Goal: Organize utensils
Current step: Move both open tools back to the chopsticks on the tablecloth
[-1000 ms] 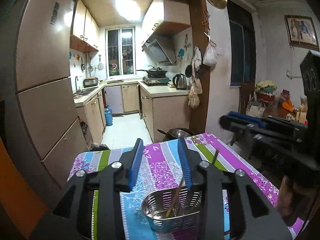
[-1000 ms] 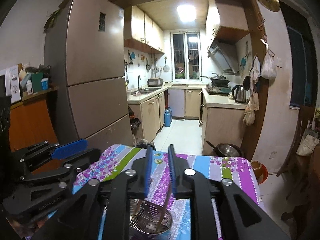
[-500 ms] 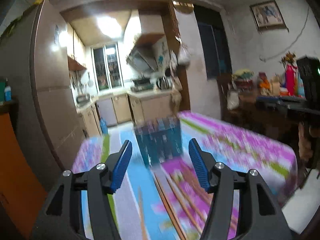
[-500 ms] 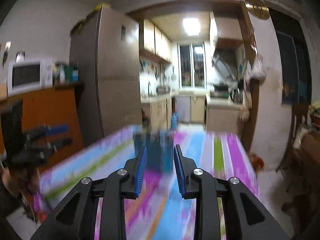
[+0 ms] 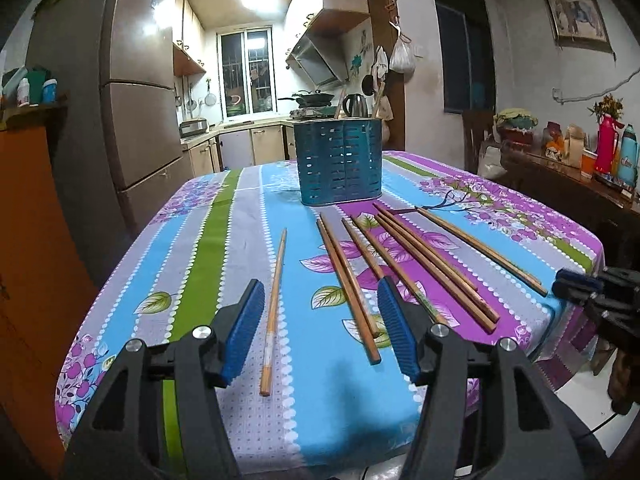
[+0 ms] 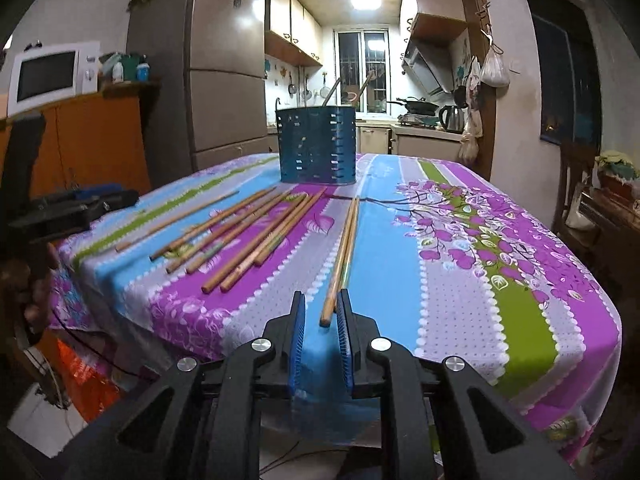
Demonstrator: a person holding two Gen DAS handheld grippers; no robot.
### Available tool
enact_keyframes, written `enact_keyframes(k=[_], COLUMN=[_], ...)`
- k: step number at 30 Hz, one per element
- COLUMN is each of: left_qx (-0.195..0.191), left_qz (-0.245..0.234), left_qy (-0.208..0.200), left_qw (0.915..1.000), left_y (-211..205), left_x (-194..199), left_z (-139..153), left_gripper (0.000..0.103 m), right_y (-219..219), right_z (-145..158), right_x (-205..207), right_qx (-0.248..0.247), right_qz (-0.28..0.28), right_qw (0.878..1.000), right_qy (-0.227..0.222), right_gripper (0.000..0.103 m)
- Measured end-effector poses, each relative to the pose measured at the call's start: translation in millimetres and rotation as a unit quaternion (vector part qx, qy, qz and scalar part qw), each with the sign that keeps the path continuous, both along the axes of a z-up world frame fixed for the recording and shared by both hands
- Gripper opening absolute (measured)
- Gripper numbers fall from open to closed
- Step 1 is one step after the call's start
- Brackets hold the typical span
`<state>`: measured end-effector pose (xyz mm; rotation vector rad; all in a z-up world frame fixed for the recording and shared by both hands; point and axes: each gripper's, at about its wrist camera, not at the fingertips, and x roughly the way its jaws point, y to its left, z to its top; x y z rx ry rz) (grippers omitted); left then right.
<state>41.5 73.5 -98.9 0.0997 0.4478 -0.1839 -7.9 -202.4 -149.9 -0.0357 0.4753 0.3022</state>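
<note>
Hovering over the tabletop [image 5: 200, 240], we hold our left claw [image 5: 320, 328] released above loose chopsticks [image 5: 420, 256] lying before the blue holder [image 5: 340, 164]; our right claw [image 6: 321, 322] is closing, nothing gripped.

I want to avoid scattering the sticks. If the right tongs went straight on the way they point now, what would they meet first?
Probably the near ends of the chopstick pair lying just ahead of the closing right tongs; the blue holder stands well beyond. Depth is unclear.
</note>
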Motion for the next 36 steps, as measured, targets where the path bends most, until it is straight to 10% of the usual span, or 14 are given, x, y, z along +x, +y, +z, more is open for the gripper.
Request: enact_keyframes(k=[26, 36], left_qx=[0.0, 0.012], left_qz=[0.012, -0.081], left_qy=[0.002, 0.002], left_qw=[0.9999, 0.9966], left_y=[16.3, -33.9], left_x=[-16.9, -25.7], left_z=[-33.4, -39.1], left_gripper=[0.056, 0.045], right_y=[19.0, 20.0], right_z=[-16.7, -16.6], right_x=[12.0, 13.9], right_qx=[-0.019, -0.023], right_qz=[-0.03, -0.035], right_qw=[0.999, 0.999], right_qy=[-0.015, -0.019], right_gripper=[0.009, 0.011])
